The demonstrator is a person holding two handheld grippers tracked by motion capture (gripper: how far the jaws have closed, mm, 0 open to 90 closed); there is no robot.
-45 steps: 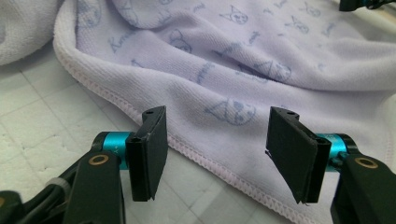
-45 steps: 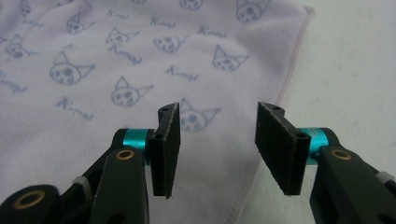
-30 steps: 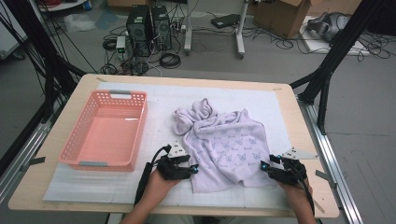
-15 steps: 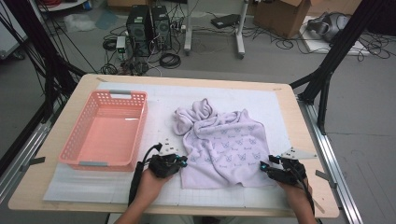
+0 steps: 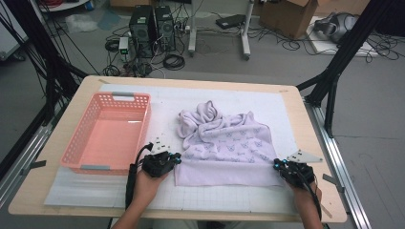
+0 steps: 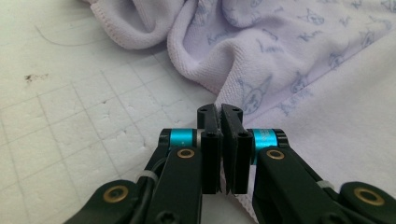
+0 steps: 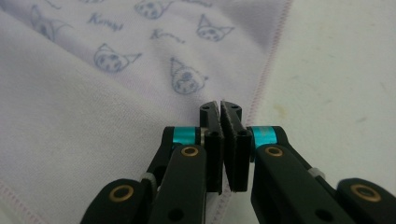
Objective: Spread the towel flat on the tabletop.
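now the lilac towel [image 5: 224, 143] lies mid-tabletop, its near edge stretched along the front; left gripper [image 5: 175, 158] clenched on its near left corner, right gripper [image 5: 277, 165] just closed onto the right one.

A light purple towel [image 5: 229, 143] lies on the white mat [image 5: 95, 195] in the middle of the tabletop [image 5: 38, 191]. Its far end is bunched up. The left tongs [image 5: 175, 159] pinch its near left corner, and the right tongs [image 5: 278, 165] pinch its near right corner. Both have just squeezed onto the cloth. A pink basket [image 5: 79, 155] sits near the left edge.
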